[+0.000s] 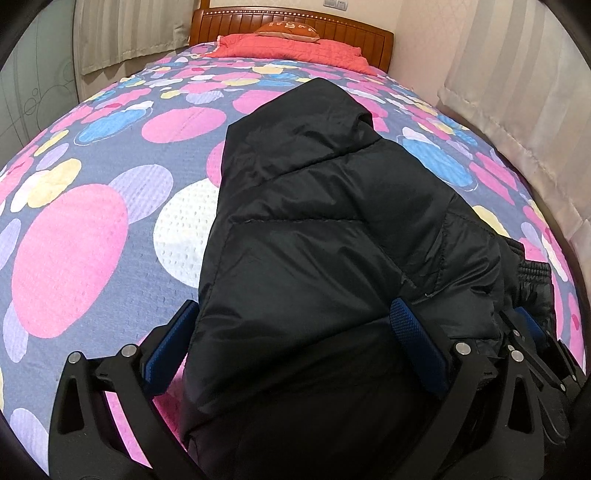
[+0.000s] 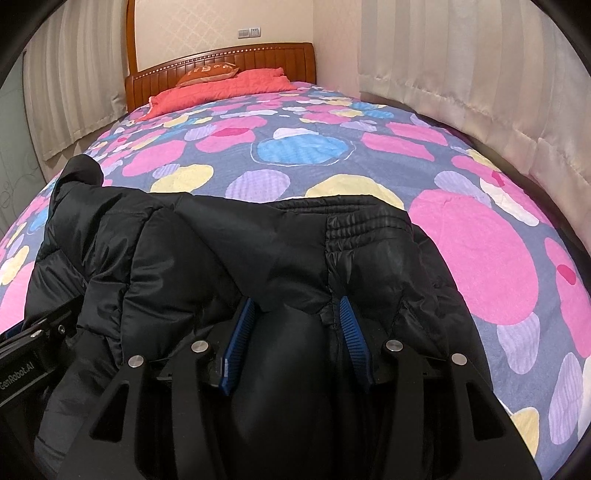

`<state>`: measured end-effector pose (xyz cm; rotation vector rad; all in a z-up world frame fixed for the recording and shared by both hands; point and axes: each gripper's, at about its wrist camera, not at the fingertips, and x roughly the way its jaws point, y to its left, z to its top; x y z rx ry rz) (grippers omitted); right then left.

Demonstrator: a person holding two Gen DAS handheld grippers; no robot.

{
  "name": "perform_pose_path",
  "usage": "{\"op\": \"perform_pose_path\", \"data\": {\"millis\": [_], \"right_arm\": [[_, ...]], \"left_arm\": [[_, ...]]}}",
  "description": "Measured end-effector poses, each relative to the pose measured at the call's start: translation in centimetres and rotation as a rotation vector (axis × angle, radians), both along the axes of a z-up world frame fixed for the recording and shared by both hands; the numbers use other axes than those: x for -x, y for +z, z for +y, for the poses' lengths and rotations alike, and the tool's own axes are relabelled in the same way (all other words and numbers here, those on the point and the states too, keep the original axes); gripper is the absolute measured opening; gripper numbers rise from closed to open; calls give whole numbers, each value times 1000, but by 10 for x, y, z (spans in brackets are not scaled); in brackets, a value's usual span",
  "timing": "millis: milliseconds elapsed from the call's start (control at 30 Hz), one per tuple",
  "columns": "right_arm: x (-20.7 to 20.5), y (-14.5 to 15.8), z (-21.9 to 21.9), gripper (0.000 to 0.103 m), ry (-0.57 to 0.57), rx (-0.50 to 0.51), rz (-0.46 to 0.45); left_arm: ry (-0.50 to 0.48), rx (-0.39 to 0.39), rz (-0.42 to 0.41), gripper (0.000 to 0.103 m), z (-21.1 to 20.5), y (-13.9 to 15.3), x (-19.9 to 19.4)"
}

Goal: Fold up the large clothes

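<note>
Curtains (image 2: 461, 74) hung along both sides of the bedroom, and a wooden headboard (image 1: 295, 26) closed the far end of the bed, whose dotted bedspread (image 1: 92, 221) in pink, blue and yellow took up most of both views. A red quilt (image 2: 221, 88) and an orange pillow (image 2: 210, 72) lay by the headboard.

On the near part of the bedspread lay the black puffer jacket (image 1: 332, 221), already gathered into a long, narrow bundle instead of lying spread flat, its ribbed hem or waistband (image 2: 362, 218) showing on the right side.

The left gripper (image 1: 295, 332) stood wide, its blue pads (image 1: 417, 339) on either side of a thick fold of jacket, seemingly not squeezing it. The right gripper (image 2: 295, 332) was narrower, and its blue pads (image 2: 351, 332) bore against a bunched ridge of fabric, apparently pinching it, though the padding hid the contact.

By my reading the lengthwise folding was largely done. What was left looked like doubling the bundle end over end, tucking the loose edges on the right and smoothing the pile.
</note>
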<state>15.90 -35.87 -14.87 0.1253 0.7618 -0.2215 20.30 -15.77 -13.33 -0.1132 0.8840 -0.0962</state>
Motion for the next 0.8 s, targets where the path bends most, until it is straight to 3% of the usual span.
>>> {"op": "perform_pose_path", "data": {"millis": [433,600,667,800], "right_arm": [[5,9,-2,50,4,-26,-6],[14,20,-8,56,7,-63,-26],[20,27,-10,61,6,-79,-44],[34,44,-16,63,-7,-90,-95]], "left_arm": [[-1,62,33,101,11,8,0],[7,123,62,101,24,17,3],[18,135,56,101,29,22,6],[56,183,27,101,45,36,13]]}}
